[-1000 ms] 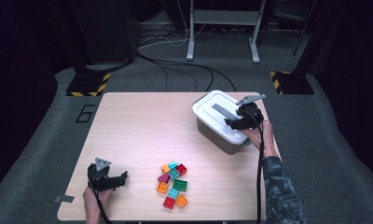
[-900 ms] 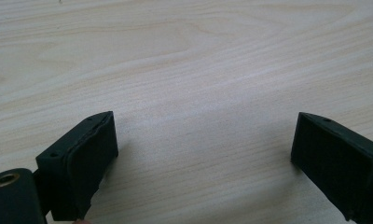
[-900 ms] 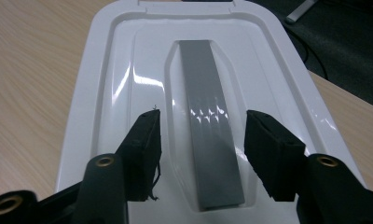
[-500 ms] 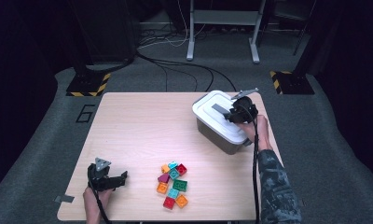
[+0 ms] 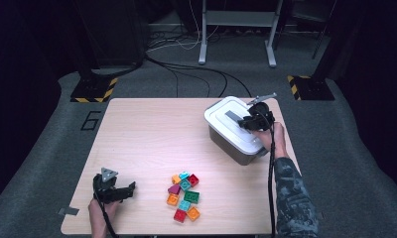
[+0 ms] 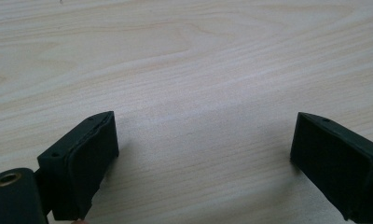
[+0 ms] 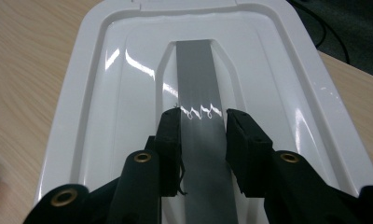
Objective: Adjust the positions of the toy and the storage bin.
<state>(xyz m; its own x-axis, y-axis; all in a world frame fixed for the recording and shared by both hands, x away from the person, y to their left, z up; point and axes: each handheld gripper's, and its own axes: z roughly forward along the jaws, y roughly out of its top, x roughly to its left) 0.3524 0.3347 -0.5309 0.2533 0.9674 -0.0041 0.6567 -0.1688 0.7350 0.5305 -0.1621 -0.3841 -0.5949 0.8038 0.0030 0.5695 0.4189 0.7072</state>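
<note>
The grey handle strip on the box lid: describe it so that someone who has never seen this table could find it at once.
On the wooden table, find the lidded storage box near the far right corner. Along the middle of its white lid runs the grey handle strip, gripped by the right gripper; it is the lid's only grey part.

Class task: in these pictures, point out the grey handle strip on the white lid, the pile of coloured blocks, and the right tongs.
grey handle strip [image 7: 198, 84], right gripper view, on its bare upper stretch.
pile of coloured blocks [image 5: 185, 196], high view, on a block mid-pile.
right tongs [image 7: 203, 122], right gripper view, midway between the tips, shut on the strip.
</note>
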